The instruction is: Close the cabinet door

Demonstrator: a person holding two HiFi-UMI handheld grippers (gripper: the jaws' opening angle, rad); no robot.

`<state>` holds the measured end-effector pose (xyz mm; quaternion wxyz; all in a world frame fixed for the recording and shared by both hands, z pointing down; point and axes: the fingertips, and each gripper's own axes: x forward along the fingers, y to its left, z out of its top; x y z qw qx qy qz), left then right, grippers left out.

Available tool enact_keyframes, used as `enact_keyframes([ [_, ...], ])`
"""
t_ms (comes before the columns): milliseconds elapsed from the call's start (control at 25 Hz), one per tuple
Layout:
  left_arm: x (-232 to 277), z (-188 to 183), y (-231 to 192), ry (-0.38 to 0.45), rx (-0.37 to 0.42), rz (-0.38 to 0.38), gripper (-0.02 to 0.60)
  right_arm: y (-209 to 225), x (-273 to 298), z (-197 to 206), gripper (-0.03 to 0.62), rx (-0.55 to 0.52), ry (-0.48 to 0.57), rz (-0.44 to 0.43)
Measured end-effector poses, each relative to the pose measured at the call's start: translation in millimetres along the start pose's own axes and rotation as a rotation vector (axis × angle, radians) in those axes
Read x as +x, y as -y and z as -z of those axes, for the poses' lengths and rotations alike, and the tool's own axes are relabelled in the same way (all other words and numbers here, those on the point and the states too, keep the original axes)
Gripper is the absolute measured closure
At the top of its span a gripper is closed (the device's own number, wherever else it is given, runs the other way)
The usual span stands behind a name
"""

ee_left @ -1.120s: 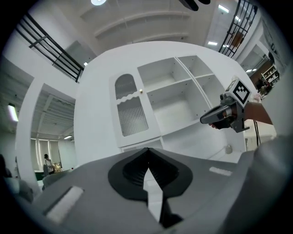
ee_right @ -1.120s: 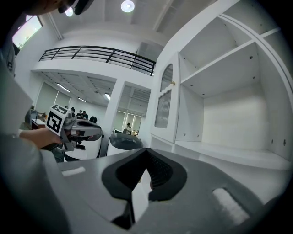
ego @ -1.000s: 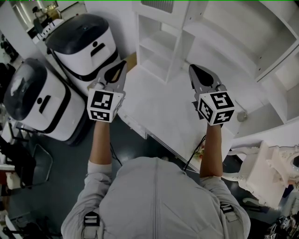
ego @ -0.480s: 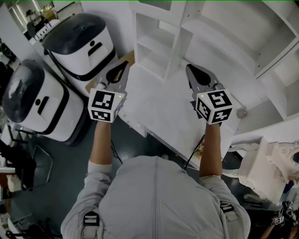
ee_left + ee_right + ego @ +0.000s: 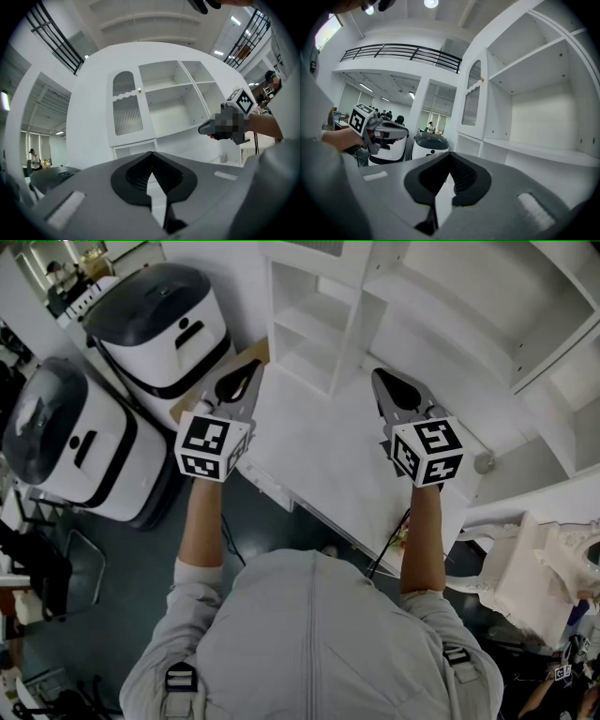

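We stretch both forearms level toward the white bench [image 5: 319,460], left tongs [image 5: 246,367] and right tongs [image 5: 379,377] clenched empty, pointing at the white open-shelved cabinet [image 5: 314,329].

cabinet door [image 5: 126,108]: in head view only a sliver at 12 o'clock, rest cut by top edge; fully flush or slightly ajar, can't tell from either gripper view. cabinet [image 5: 525,343] runs off top and right edges. bench [image 5: 319,456] near edge hidden under person's torso [image 5: 309,634]. white carved object [image 5: 553,568] at 4 o'clock cut by right edge, unidentifiable. right gripper [image 5: 202,129] body obscured in left gripper view. people [image 5: 386,115] far back too small to tell
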<state>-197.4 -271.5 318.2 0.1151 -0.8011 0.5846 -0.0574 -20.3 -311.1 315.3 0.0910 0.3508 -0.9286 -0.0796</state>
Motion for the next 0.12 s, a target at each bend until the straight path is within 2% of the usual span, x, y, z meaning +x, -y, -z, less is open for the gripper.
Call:
enact_keyframes([
  [120,-0.1,-0.8,-2.8,0.002,-0.008,0.003,0.565,-1.1,1.6,-0.7,0.593,-0.003,-0.005,0.001],
])
